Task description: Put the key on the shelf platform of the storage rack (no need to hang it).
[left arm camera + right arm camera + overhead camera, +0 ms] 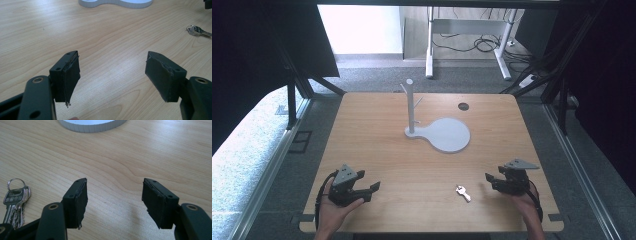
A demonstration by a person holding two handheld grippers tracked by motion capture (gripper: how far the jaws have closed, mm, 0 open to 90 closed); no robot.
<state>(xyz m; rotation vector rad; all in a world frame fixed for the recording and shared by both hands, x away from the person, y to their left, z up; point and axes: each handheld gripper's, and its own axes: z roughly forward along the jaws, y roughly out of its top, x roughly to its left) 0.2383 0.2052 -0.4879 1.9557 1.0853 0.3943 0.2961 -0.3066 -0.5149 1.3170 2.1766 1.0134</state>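
A small bunch of silver keys on a ring [463,192] lies on the wooden table [377,160] near its front edge, right of centre. In the right gripper view the keys [15,200] lie just left of the jaws; in the left gripper view the keys [198,31] are far to the right. A white stand [411,106] with an upright post, side pegs and a round flat base [447,134] sits mid-table. My left gripper [373,192] rests open at the front left, held in a hand. My right gripper [489,181] is open at the front right, beside the keys.
A dark round hole [463,106] marks the table's far right part. Beyond the table stand a white desk frame [430,45] and loose cables [484,44] on the floor. Black frame struts [292,75] flank the table on both sides.
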